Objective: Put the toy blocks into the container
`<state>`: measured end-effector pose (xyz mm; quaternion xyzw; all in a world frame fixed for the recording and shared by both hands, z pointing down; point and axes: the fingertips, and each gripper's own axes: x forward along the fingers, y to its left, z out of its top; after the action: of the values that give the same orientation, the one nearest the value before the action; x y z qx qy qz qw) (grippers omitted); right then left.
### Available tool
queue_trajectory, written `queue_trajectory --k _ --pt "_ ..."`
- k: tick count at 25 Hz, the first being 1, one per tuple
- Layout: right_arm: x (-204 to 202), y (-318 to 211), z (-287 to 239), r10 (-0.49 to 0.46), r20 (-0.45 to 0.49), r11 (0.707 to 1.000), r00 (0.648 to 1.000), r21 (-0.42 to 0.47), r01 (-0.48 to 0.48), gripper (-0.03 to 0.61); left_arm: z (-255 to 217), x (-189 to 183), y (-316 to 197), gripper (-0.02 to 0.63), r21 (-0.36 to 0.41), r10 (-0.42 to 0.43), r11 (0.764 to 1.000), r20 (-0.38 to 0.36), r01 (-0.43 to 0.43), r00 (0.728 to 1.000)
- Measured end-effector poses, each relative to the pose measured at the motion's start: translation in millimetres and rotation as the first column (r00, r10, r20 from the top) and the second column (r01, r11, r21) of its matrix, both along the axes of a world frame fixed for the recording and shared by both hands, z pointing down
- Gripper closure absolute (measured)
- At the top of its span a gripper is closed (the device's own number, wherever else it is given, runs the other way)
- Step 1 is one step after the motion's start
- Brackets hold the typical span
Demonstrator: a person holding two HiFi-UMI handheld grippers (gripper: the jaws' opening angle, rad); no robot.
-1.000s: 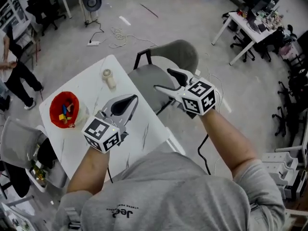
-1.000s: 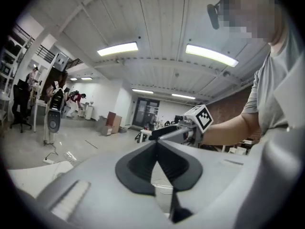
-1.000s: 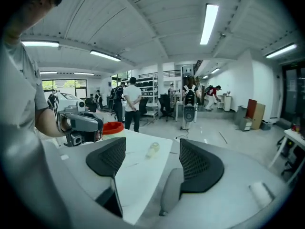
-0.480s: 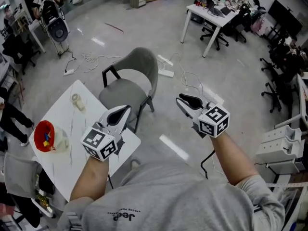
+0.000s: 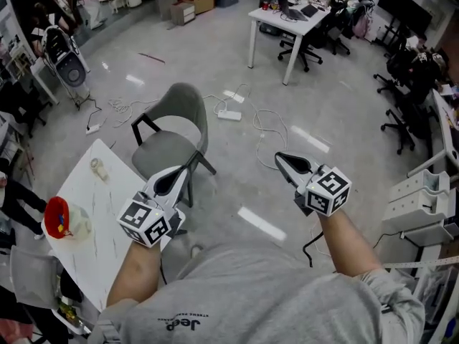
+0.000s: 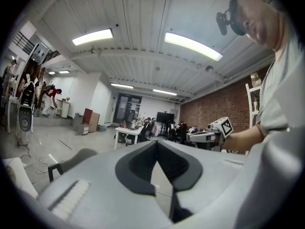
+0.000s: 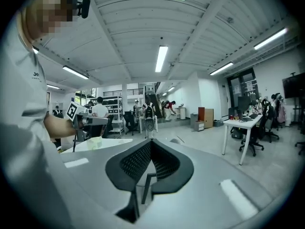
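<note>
The person holds both grippers out in front, well apart from the red container (image 5: 51,219). The left gripper (image 5: 179,173) has its jaws pressed together with nothing between them. The right gripper (image 5: 281,158) has just been closing its jaws, which now meet, also on nothing. The container sits near the left edge of the white table (image 5: 93,228) (coloured toy blocks (image 5: 60,223) lie inside it), and a grey chair (image 5: 176,120) stands just beside the table.

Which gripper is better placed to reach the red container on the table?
Left, probably. The left gripper hangs by the edge of the white table, which holds the red container; the right gripper is over the floor, farther off. Both are shut and empty.
</note>
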<state>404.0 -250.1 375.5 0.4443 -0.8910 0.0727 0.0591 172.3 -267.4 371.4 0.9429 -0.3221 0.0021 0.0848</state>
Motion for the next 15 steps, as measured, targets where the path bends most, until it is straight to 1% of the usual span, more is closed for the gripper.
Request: queue_trajectory --k 7,10,15 --pt "32.6 7.4 6.7 0.059 0.038 0.998 0.997 -0.013 -0.059 0.575 -9.4 13.4 -0.1 0.555 0.022 0.018 1.000 0.036 -0.019 0.999" --pt "36.8 5.1 0.8 0.062 0.046 0.998 0.997 0.001 -0.062 0.575 -13.2 17.8 -3.0 0.555 0.027 0.023 0.999 0.037 -0.024 0.999" --pt "42.2 3.0 -5.9 0.056 0.034 0.998 0.998 0.018 -0.057 0.575 -16.0 28.8 -2.4 0.555 0.038 0.039 0.998 0.040 -0.041 0.998"
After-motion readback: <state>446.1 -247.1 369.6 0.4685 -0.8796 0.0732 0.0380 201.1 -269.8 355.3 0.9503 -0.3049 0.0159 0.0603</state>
